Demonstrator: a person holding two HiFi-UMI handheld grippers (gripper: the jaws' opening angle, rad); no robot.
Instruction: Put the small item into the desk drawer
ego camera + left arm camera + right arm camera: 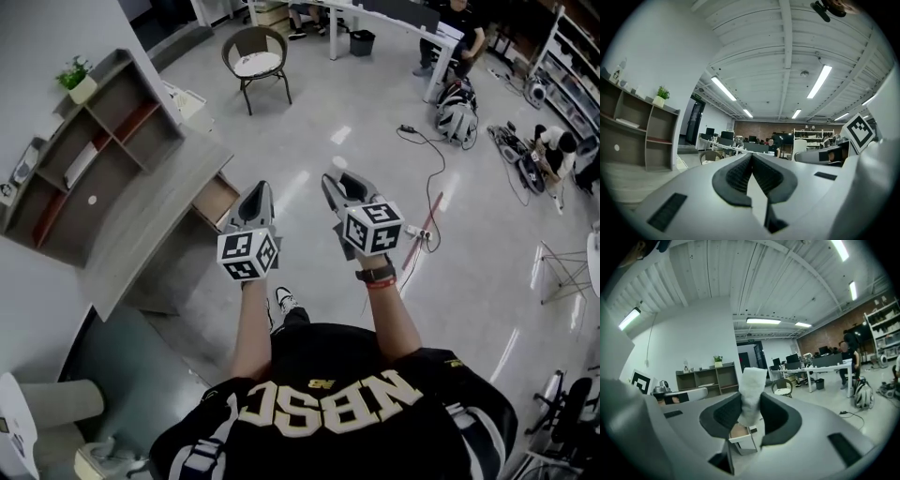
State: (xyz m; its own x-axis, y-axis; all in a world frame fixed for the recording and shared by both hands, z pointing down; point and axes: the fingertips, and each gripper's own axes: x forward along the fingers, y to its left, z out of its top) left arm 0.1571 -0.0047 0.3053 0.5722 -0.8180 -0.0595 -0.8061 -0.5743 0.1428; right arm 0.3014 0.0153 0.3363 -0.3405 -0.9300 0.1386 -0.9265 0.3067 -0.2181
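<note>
**Small white item pinched in the right gripper, clear of the open drawer**

Right gripper (750, 404): dark ribbed pads clenched on a small white item (752, 380). An upright oblong piece, soft and fuzzy on the surface, poking up past the jaw tips. Left gripper (751, 159): black ribbed pads pressed flat together, nothing between them. Both held up side by side in front of the person, smooth grey shells tapering to the pads, each carrying a white cube with square black markers.

Below and to the left in the head view, a desk (150, 225) with a pale grey wood-grain top. At its front, a drawer (216, 200) pulled open, shallow and box-shaped, brownish inside, well apart from the item. In that view, the left gripper between the right gripper and the drawer.

Behind the desk, against the white wall, a grey open shelf unit (89, 159) with a few reddish boards. On its top corner, a small potted plant (77, 79). Farther off on the glossy grey floor, a round-backed chair (256, 54) with a light cushion, and a white power strip (415, 232) near the right gripper.
</note>
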